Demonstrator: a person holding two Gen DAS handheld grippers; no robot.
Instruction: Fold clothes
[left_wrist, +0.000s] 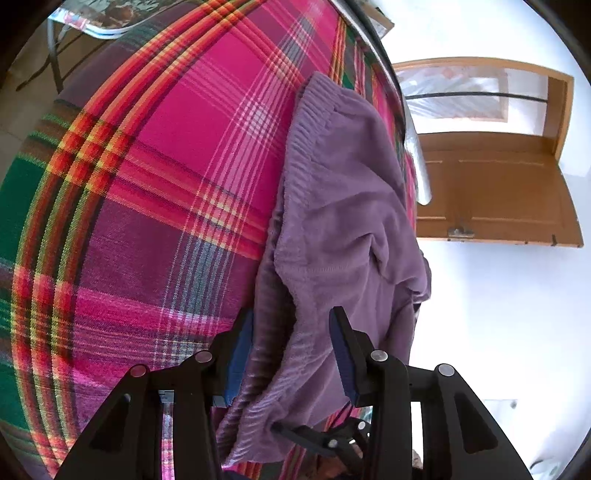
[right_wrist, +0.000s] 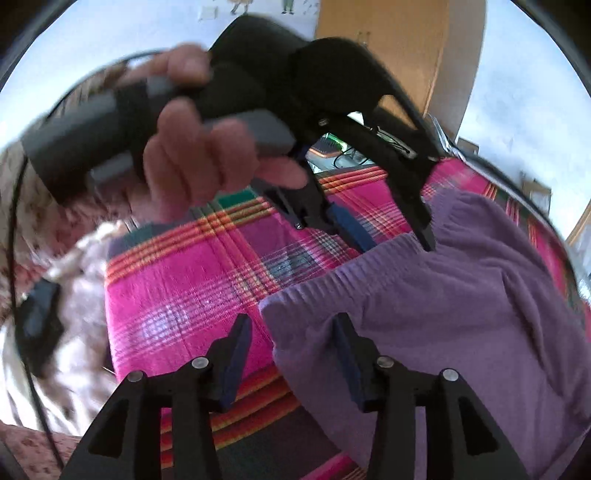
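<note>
A purple fleece garment (left_wrist: 343, 206) with a ribbed elastic waistband (left_wrist: 303, 122) lies on a pink plaid sheet (left_wrist: 166, 184). My left gripper (left_wrist: 291, 332) is open, and a bunched part of the waistband end runs between its blue-padded fingers. The right wrist view shows the same garment (right_wrist: 461, 295), with the left gripper (right_wrist: 397, 245) straddling the far part of its waistband (right_wrist: 332, 280). My right gripper (right_wrist: 290, 325) is open at the waistband's near corner, and the cloth edge lies between its fingers.
A hand (right_wrist: 207, 147) grips the left gripper's handle, above the plaid sheet (right_wrist: 184, 288). A person's floral clothing (right_wrist: 74, 295) and a black cable (right_wrist: 14, 221) are at the left. The bed's edge (left_wrist: 417, 158) borders a wooden door (left_wrist: 491, 184). A table (left_wrist: 99, 18) stands top left.
</note>
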